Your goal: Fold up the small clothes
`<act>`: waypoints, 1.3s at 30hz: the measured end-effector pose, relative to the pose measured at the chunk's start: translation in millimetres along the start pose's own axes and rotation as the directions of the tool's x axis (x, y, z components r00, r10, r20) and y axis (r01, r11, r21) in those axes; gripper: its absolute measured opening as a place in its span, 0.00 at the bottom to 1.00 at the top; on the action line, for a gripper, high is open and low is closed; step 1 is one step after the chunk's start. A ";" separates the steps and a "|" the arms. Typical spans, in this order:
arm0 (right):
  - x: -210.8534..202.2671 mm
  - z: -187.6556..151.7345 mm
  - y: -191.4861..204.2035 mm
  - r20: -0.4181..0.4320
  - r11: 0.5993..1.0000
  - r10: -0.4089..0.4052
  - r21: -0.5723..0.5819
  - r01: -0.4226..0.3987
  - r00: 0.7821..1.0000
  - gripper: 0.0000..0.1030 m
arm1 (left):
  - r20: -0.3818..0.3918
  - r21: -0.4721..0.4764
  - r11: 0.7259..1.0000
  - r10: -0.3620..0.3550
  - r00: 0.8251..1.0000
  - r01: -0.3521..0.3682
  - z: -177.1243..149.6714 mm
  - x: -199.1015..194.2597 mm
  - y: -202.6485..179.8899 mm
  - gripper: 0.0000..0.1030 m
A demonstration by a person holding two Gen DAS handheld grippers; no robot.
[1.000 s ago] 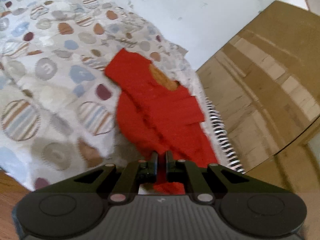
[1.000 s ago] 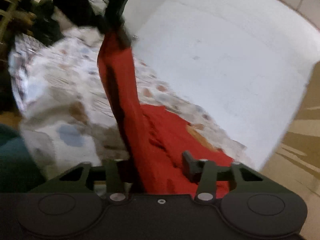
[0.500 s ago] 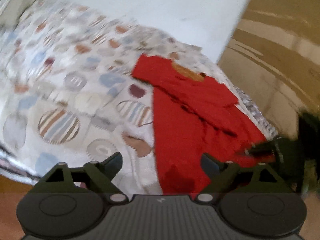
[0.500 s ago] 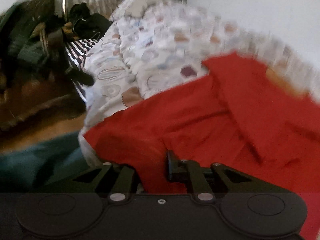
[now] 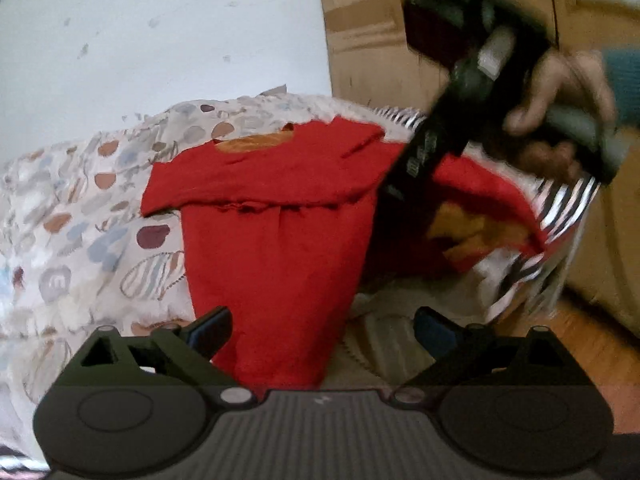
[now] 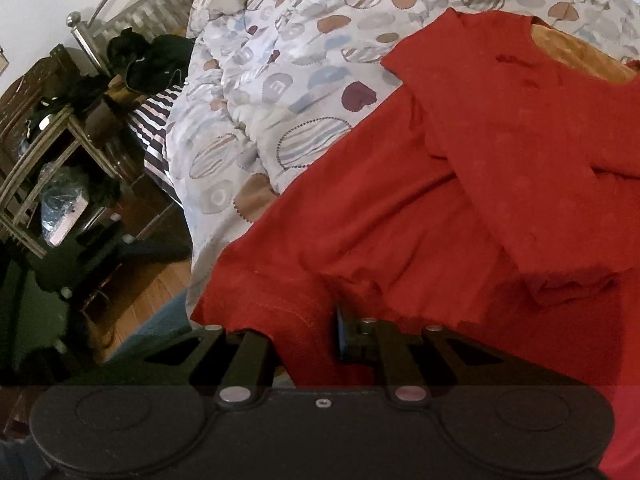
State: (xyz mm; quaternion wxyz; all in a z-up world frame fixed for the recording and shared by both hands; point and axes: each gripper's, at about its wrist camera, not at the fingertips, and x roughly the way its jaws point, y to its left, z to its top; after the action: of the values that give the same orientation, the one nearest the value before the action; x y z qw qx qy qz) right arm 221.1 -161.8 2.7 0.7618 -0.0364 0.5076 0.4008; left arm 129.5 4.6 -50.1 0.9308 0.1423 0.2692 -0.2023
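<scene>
While the left gripper (image 5: 322, 326) hangs with jaws spread wide and empty, the right gripper (image 6: 306, 340) pinches the hem of the red shirt (image 6: 460, 184), which lies partly folded on the patterned quilt (image 6: 280, 40).

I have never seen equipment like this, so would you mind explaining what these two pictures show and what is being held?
No robot here: a person holds a two-finger gripper in each hand, and each carries a fisheye camera that looks forward along its fingers.

The left picture comes from the left gripper. Its fingers stand apart and hold nothing. At upper right you see the person's right hand with the other tool.

The right picture comes from the right gripper, whose fingers are pinched on the edge of a red shirt.

The shirt lies on a spotted bedspread, with its sleeves laid across its front.
</scene>
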 end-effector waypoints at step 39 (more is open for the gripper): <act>43.9 -148.4 39.5 0.572 0.398 -0.732 -0.083 0.914 0.370 0.53 | 0.208 0.036 0.991 0.116 0.971 -0.126 69.1 -41.9 43.8 0.07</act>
State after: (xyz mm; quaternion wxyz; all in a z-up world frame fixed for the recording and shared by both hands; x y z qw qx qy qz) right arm 92.3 -178.5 -90.2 0.9270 -0.3476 0.1347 0.0410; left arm 147.7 29.8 36.5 0.9604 0.1595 0.1576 -0.1655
